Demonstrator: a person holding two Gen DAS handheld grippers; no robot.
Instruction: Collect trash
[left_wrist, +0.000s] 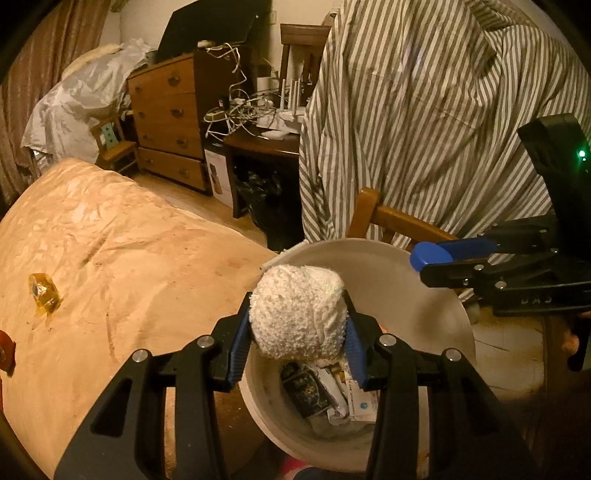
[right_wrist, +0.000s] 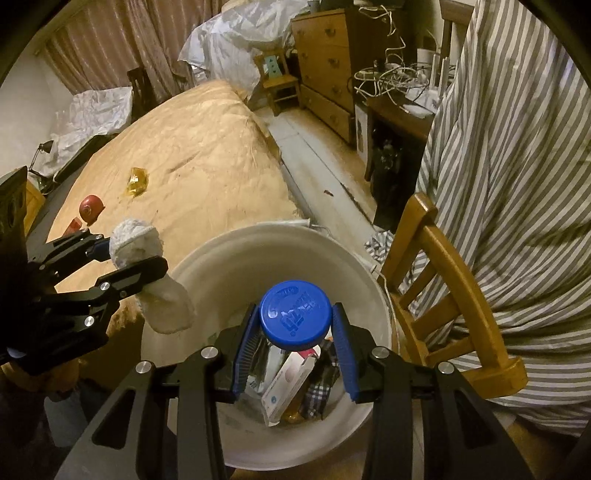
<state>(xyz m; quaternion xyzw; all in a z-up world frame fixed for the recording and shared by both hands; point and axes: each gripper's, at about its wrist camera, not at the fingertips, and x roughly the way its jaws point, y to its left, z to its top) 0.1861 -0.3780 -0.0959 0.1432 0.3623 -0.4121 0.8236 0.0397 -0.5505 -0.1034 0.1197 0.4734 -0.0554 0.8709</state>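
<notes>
Both your grippers tilt steeply down over the round white plastic waste bin (right_wrist: 207, 280). Your left gripper (left_wrist: 298, 325) has its blue ribbed pads narrowed onto a nubbly white terry sock (left_wrist: 299, 314), bunched into a soft lump above the bin's mouth. Your right gripper (right_wrist: 294, 332) clamps a smooth blue round plastic bottle cap (right_wrist: 294, 314) with raised lettering, held over the middle of the bin; what hangs under the cap is hard to make out. The bin already holds crumpled wrappers and packets (right_wrist: 295, 384), glossy and papery, lying at the bottom. From the right wrist view you can see the sock's limp toe end drooping below the left jaw toward the bin's rim, which the left view hides behind the bunched fabric. The left view shows the right gripper only side-on, with the cap a thin blue disc at its tip. On the tan wrinkled bed cover (right_wrist: 192, 147), well apart from the bin, lie a yellow crinkled clear wrapper (right_wrist: 137, 181) and a red rounded item (right_wrist: 91, 207). A wooden chair (right_wrist: 450, 273) draped in a grey-and-white striped cloth (right_wrist: 517, 147) stands just beside the bin.
</notes>
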